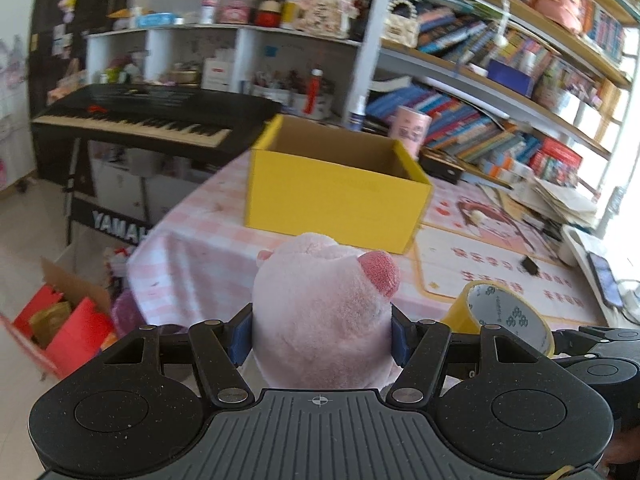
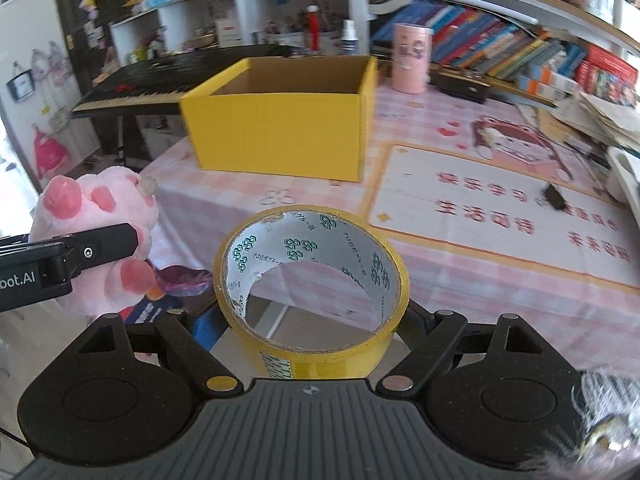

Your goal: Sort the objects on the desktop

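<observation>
The left claw (image 1: 322, 334) is clamping a pink plush pig (image 1: 320, 312) between its blue pads, holding it in the air above the near edge of the surface (image 1: 192, 248). The right claw (image 2: 316, 328) is gripping a roll of yellow tape (image 2: 312, 280) by its sides, the hollow core facing the camera. Both are sitting just in front of an open yellow cardboard box (image 2: 280, 128), which is standing on the pink checked cloth beside a pink cylindrical tin (image 2: 412, 58).
</observation>
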`<state>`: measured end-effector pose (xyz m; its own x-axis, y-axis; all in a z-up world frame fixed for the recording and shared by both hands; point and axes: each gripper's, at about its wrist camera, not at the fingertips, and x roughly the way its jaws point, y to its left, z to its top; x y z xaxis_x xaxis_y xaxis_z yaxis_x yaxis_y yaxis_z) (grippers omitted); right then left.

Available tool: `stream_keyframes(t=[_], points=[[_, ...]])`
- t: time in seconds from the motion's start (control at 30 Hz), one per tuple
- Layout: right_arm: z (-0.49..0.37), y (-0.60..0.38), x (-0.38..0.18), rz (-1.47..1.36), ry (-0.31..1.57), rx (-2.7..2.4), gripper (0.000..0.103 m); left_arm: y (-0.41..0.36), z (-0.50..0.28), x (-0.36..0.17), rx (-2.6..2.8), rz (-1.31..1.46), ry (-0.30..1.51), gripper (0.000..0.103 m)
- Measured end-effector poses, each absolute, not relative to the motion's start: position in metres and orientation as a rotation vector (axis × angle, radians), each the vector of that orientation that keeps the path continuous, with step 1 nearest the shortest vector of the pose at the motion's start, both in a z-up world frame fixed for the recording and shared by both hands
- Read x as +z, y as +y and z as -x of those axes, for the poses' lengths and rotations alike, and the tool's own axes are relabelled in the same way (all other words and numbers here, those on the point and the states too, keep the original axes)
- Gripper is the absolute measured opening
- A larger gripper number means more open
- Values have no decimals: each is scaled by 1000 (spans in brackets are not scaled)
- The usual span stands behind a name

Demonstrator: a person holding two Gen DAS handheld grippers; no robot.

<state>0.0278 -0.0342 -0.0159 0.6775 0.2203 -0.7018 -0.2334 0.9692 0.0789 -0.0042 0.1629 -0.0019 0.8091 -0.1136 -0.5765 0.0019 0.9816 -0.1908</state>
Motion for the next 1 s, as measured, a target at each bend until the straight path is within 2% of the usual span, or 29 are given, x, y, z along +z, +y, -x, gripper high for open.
stream_keyframes(t=[0.6,1.0], points=[[-54,-12,-6,29,734,296,84,182,-15,9,-27,196,562,64],[-104,-20,25,33,566,283,84,168,-75,40,-41,142,425,64]])
